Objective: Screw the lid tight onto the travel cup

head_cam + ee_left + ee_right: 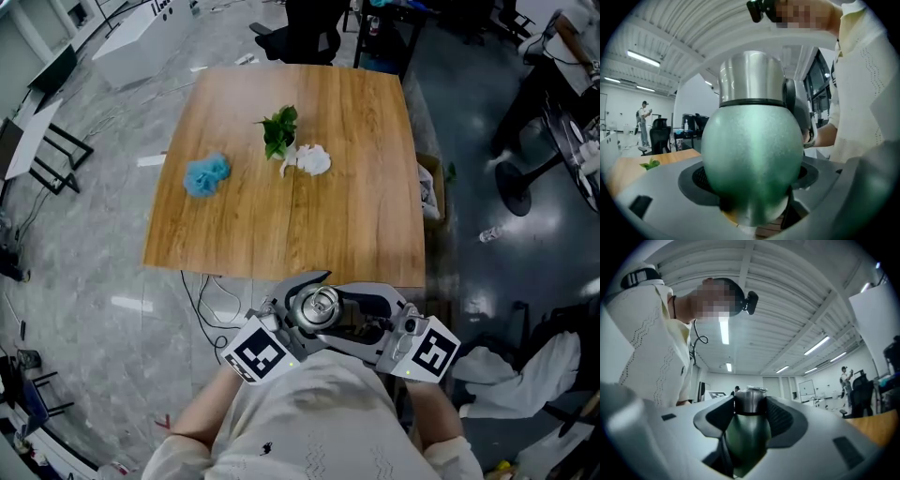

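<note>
Below the near edge of the square wooden surface point(309, 187), close to the person's chest, the head view shows a round steel lid point(320, 304) between the left tongs point(292, 323) and the right tongs point(361, 314). Seen in the left gripper view, the left tongs are clenched round the speckled green, round-bodied travel cup point(752, 154), the lid seated on it. Seen in the right gripper view, the right tongs grasp the lid at both sides, above the cup's green body
</note>
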A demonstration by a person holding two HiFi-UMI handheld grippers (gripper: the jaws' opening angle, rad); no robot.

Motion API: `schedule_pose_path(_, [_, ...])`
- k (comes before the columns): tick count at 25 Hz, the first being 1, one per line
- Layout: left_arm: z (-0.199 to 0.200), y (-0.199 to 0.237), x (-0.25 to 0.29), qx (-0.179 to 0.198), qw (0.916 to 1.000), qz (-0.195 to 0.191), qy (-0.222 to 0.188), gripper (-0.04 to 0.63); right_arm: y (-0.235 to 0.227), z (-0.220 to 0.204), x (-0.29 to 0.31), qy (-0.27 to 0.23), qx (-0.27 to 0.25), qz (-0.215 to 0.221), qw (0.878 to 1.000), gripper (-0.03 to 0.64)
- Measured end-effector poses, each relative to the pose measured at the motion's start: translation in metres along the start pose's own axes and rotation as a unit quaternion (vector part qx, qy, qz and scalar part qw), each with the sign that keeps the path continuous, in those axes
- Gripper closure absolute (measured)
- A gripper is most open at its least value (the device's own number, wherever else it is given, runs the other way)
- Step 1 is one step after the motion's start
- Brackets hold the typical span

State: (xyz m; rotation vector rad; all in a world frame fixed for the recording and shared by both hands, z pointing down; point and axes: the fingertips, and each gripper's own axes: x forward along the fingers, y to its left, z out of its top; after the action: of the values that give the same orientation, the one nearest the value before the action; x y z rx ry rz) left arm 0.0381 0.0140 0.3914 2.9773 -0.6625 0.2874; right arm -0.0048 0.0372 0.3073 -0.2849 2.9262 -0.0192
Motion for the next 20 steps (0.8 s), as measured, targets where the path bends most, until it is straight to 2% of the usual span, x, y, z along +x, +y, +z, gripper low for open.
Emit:
schedule_pose_path(2, [-0.004,0.009,0.001,0.003,0.999,0.041,0.014,0.192,-0.003,-0.003,-0.001,0.003,-0.001,-0.027,1.0,0.396])
schedule_pose_path(3, [-0.007,0.012,0.0,0.012,0.9983,0.052,0.024,0.192,-0.004,-0.006,-0.002,0.008,0.0,-0.031,0.999,0.396])
schedule_pose_path(4, [-0.01,0.011,0.0,0.023,0.9981,0.046,0.033,0.192,-0.003,-0.008,-0.004,0.013,0.006,-0.024,1.0,0.396])
schedule_pose_path(5, [-0.011,0.005,-0.001,0.033,0.9986,0.018,0.037,0.192,-0.001,-0.008,-0.006,0.018,0.018,-0.004,1.0,0.393])
schedule_pose_path(6, [-0.01,-0.006,-0.002,0.039,0.9982,-0.028,0.036,0.192,0.003,-0.007,-0.007,0.02,0.034,0.025,0.999,0.384])
schedule_pose_path(7, [-0.007,-0.019,-0.005,0.04,0.9955,-0.08,0.031,0.192,0.007,-0.003,-0.008,0.019,0.048,0.058,0.997,0.36])
schedule_pose_path(9, [-0.005,-0.041,-0.01,0.04,0.9856,-0.162,0.031,0.192,0.016,0.006,-0.009,0.022,0.05,0.114,0.992,0.36])
schedule_pose_path(10, [-0.005,-0.049,-0.011,0.044,0.9809,-0.186,0.038,0.192,0.021,0.007,-0.01,0.028,0.044,0.135,0.989,0.359])
schedule_pose_path(12, [-0.008,-0.057,-0.011,0.054,0.9766,-0.203,0.048,0.192,0.029,0.007,-0.01,0.037,0.036,0.16,0.986,0.359])
schedule_pose_path(14, [-0.007,-0.051,-0.006,0.047,0.9822,-0.177,0.044,0.192,0.026,0.008,-0.008,0.027,0.028,0.142,0.989,0.37])
schedule_pose_path(15, [-0.007,-0.042,-0.002,0.045,0.9877,-0.142,0.045,0.192,0.021,0.008,-0.007,0.024,0.016,0.117,0.993,0.373])
schedule_pose_path(17, [-0.011,-0.015,0.002,0.055,0.9958,-0.042,0.06,0.192,0.009,0.004,-0.005,0.027,-0.017,0.056,0.998,0.374])
schedule_pose_path(18, [-0.013,-0.003,0.003,0.057,0.9961,0.005,0.067,0.192,0.003,0.001,-0.003,0.029,-0.031,0.026,0.999,0.374])
schedule_pose_path(20, [-0.014,0.013,0.004,0.042,0.9949,0.066,0.063,0.192,-0.006,-0.002,0.001,0.025,-0.04,-0.023,0.999,0.376])
